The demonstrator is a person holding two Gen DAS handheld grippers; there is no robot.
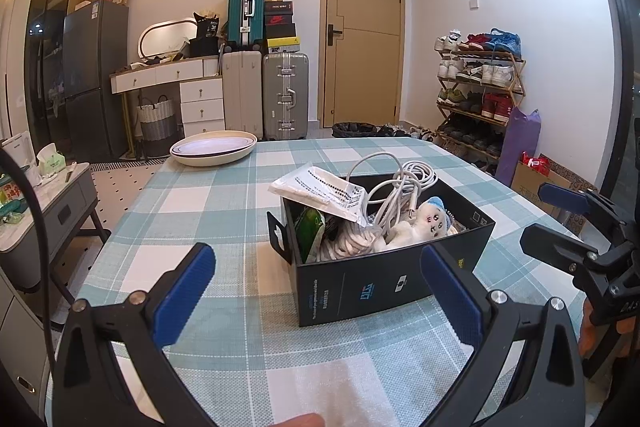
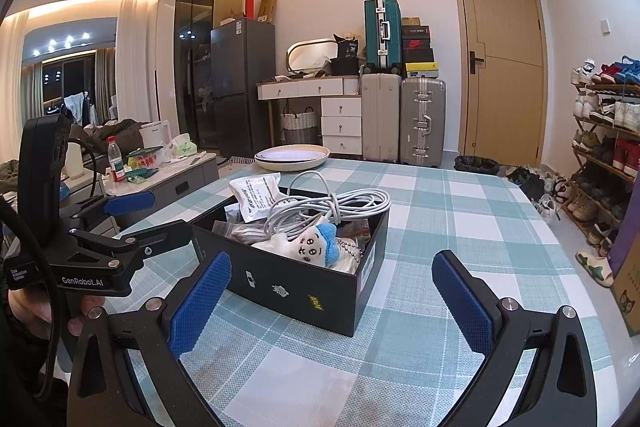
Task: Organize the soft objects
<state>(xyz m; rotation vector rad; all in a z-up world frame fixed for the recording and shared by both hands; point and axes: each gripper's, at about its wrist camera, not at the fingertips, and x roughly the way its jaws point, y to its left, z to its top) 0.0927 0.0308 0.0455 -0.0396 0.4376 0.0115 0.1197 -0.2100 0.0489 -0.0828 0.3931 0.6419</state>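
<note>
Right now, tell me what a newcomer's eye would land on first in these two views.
First, the black box in the middle of the checked tablecloth, crammed with a coiled white cable, a white packet and a small white plush with a blue cap. Both the left gripper and the right gripper hover open before it. Behind, stacked plates sit at the table's far edge.

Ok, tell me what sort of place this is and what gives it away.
Most likely a lived-in home, near the entryway of an apartment. A shoe rack full of shoes stands by the door, suitcases are stacked against the wall, and a fridge stands behind the table with the checked cloth.
</note>
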